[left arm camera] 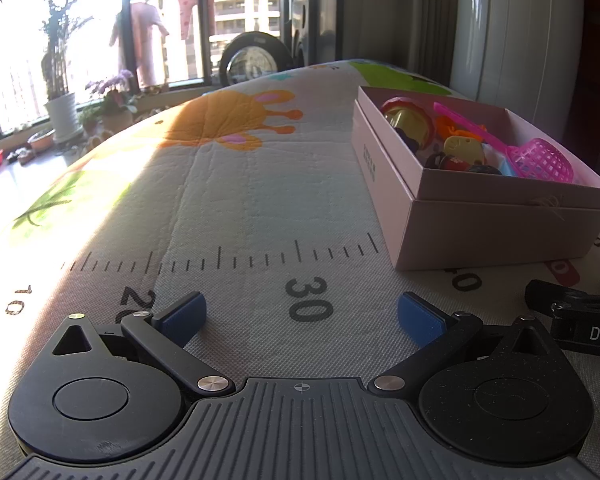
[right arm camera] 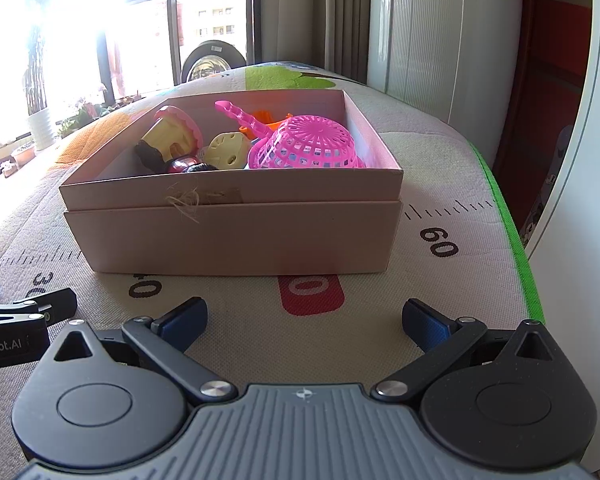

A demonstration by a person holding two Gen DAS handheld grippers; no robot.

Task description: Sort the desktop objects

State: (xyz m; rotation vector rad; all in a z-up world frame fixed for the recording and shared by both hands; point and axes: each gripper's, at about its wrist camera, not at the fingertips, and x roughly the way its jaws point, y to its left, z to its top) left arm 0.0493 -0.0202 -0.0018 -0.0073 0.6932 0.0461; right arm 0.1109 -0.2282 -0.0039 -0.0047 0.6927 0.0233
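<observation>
A pale pink cardboard box (right arm camera: 236, 236) stands on the patterned mat and holds several plastic toys: a pink mesh strainer (right arm camera: 312, 144), a cream and pink cup (right arm camera: 176, 136), a yellow piece (right arm camera: 224, 150). The box also shows at the right of the left wrist view (left arm camera: 496, 232), with the pink strainer (left arm camera: 540, 160) inside. My left gripper (left arm camera: 302, 316) is open and empty, low over the mat left of the box. My right gripper (right arm camera: 304, 318) is open and empty, just in front of the box.
The mat (left arm camera: 236, 200) has a printed ruler scale and cartoon shapes. Its green edge (right arm camera: 516, 248) runs at the right, beside a white cabinet (right arm camera: 580, 160). Windows, potted plants (left arm camera: 62, 112) and a washing machine (left arm camera: 256, 60) lie beyond the far edge.
</observation>
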